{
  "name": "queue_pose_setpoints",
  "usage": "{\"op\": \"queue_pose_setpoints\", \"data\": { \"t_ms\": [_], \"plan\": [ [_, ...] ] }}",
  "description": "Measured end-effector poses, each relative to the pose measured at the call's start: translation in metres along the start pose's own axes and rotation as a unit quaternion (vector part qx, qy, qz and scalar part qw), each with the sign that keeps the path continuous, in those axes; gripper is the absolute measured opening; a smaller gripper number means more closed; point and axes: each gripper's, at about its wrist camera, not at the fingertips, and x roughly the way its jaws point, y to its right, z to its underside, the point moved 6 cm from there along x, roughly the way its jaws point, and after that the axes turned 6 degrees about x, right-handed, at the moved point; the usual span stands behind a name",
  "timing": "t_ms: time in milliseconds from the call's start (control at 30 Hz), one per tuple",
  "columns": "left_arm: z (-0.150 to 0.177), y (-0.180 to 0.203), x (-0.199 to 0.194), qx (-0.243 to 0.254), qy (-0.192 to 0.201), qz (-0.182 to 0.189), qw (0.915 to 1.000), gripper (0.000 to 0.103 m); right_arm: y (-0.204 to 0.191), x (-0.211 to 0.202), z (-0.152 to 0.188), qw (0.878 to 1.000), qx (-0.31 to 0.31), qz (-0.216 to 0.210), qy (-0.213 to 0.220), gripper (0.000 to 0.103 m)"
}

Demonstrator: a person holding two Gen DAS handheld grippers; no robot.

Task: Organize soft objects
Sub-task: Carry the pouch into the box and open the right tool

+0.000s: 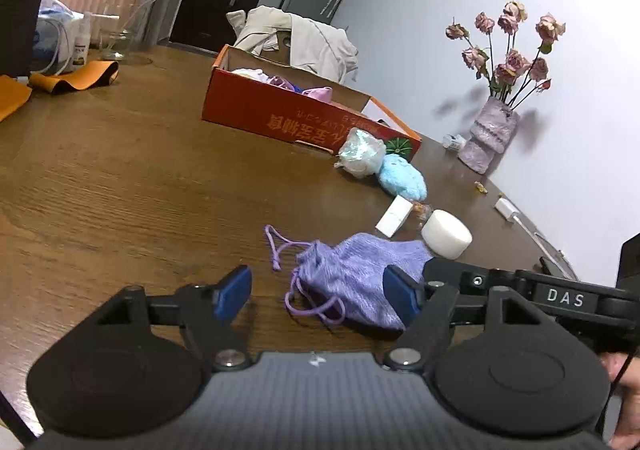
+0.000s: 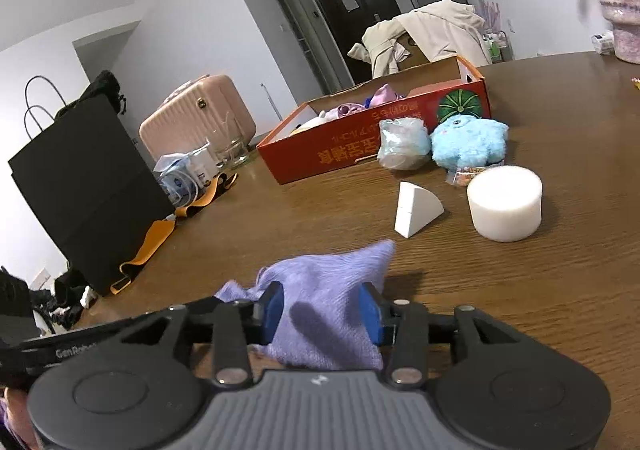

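Left gripper [image 1: 318, 296] standing wide, nothing pinched, lilac drawstring pouch [image 1: 352, 278] lying on table [image 1: 120, 189] between its pads, likely freeing it for other hand. Right gripper [image 2: 322, 314] sitting narrow around pouch's far end, cloth bunching between blue pads, firmness of pinch unclear. Red box [image 2: 360, 153] beyond already collecting soft items; blue plush [image 2: 468, 143] waiting beside it.

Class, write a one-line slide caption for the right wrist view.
Right tool straddles a purple knitted pouch on the wooden table, facing foam shapes, a blue plush toy and the red box.
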Motion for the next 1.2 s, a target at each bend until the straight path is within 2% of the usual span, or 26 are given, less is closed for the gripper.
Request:
{"op": "queue_pose_setpoints", "data": {
  "t_ms": [200,267,300,333,367,433,500,533,600,700,800,900,1033,1100,1200],
  "plan": [
    [-0.002,-0.004,0.010,-0.016,-0.008,0.013,0.9998,0.071,0.008,0.012,-0.005,1.000,0.024,0.005,-0.001,0.050],
    [-0.002,-0.005,0.014,-0.020,-0.011,0.021,0.9995,0.058,0.011,0.017,-0.006,1.000,0.031,0.005,-0.006,0.050],
    [-0.002,-0.004,0.018,-0.020,-0.015,0.025,0.9994,0.046,0.013,0.020,-0.006,0.999,0.033,0.002,-0.009,0.049],
    [-0.002,-0.004,0.022,-0.018,-0.022,0.031,0.9991,0.035,0.013,0.023,-0.006,0.999,0.035,-0.003,-0.013,0.047],
    [-0.002,-0.003,0.025,-0.014,-0.026,0.028,0.9992,0.033,0.013,0.025,-0.006,0.999,0.039,-0.011,-0.017,0.043],
    [-0.004,0.000,0.028,-0.007,-0.027,0.028,0.9992,0.027,0.013,0.027,-0.009,0.998,0.050,-0.031,-0.016,0.023],
    [-0.012,0.002,0.029,-0.018,-0.026,0.043,0.9986,0.023,0.012,0.028,-0.014,0.999,0.045,-0.026,-0.016,0.016],
    [-0.019,0.004,0.030,-0.021,-0.021,0.051,0.9982,0.015,0.010,0.028,-0.018,0.999,0.037,-0.024,-0.017,0.014],
    [-0.044,0.008,0.031,-0.018,-0.002,0.068,0.9975,0.015,0.001,0.024,-0.035,0.999,0.019,-0.030,-0.005,0.014],
    [-0.092,0.013,0.041,-0.007,0.034,0.084,0.9959,0.015,-0.011,0.020,-0.078,0.998,-0.012,-0.047,0.031,0.013],
    [-0.147,0.016,0.068,0.004,0.048,0.090,0.9948,0.015,-0.014,0.030,-0.133,0.996,-0.040,-0.052,0.059,0.012],
    [-0.196,0.017,0.105,0.020,0.056,0.078,0.9952,0.015,-0.006,0.057,-0.187,0.995,-0.032,-0.057,0.071,0.011],
    [-0.242,0.004,0.165,-0.001,0.032,0.060,0.9977,0.015,0.015,0.107,-0.234,0.997,0.005,-0.056,0.057,0.011],
    [-0.253,-0.003,0.188,-0.002,0.023,0.042,0.9988,0.015,0.026,0.135,-0.247,0.998,0.013,-0.047,0.040,0.011],
    [-0.251,-0.017,0.228,0.004,-0.011,0.016,0.9998,0.015,0.039,0.173,-0.253,0.999,0.015,-0.029,0.009,0.011]
  ]
}}
